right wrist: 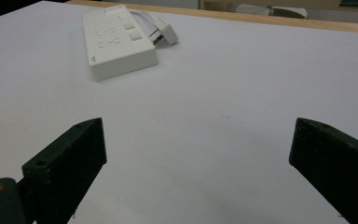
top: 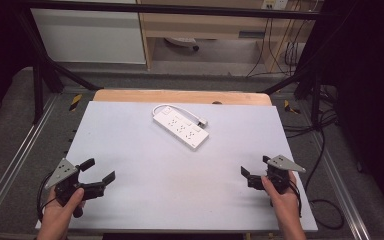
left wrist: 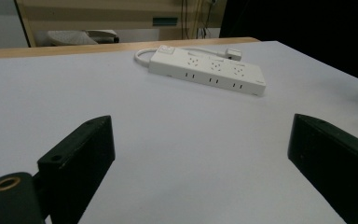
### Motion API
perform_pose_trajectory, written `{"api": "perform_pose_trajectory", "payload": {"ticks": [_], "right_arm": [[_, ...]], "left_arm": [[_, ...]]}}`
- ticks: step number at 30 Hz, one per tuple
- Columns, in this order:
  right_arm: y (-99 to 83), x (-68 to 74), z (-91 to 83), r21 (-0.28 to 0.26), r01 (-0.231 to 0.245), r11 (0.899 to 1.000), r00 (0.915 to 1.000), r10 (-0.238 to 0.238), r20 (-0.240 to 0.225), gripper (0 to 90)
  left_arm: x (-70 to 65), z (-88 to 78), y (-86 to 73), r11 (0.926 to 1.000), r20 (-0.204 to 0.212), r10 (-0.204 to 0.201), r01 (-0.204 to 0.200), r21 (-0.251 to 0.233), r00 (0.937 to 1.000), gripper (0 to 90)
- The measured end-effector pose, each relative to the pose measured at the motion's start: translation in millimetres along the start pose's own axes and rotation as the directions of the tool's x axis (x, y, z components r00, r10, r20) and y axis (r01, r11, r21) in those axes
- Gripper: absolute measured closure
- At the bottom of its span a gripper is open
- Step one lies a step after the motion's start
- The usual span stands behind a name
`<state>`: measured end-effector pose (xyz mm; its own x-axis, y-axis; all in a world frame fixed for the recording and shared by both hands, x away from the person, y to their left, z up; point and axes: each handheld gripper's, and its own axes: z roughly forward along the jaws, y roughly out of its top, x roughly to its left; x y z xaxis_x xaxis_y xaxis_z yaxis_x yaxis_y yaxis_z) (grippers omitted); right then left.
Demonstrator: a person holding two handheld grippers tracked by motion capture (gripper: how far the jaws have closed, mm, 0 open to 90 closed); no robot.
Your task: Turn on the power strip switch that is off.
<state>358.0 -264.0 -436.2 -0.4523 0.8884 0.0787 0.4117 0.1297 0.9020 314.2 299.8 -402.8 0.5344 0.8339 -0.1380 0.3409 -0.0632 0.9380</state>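
Nearest, the left gripper (top: 99,171) and right gripper (top: 254,168) hovered at the near left and near right corners of the white counter (top: 145,190), each held in a hand, jaws spread wide and empty. Farther off, a white power strip (top: 181,129) lay flat near the far centre, its cord (top: 166,107) looped beside it.

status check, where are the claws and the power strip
Left claw and right claw open, empty, near table edge. Power strip flat at far centre, cord looped beside it, untouched. Nothing in the way.
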Motion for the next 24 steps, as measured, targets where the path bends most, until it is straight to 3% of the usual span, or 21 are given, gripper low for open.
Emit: {"api": "perform_pose_trajectory", "payload": {"ticks": [24], "right_arm": [[1.0,8.5,-0.5,0.002,0.001,1.000,1.0000,-0.001,-0.009,3.3]], "left_arm": [[-9.3,3.9,3.9,0.9997,0.019,0.022,-0.022,-0.011,0.9996,7.8]]}}
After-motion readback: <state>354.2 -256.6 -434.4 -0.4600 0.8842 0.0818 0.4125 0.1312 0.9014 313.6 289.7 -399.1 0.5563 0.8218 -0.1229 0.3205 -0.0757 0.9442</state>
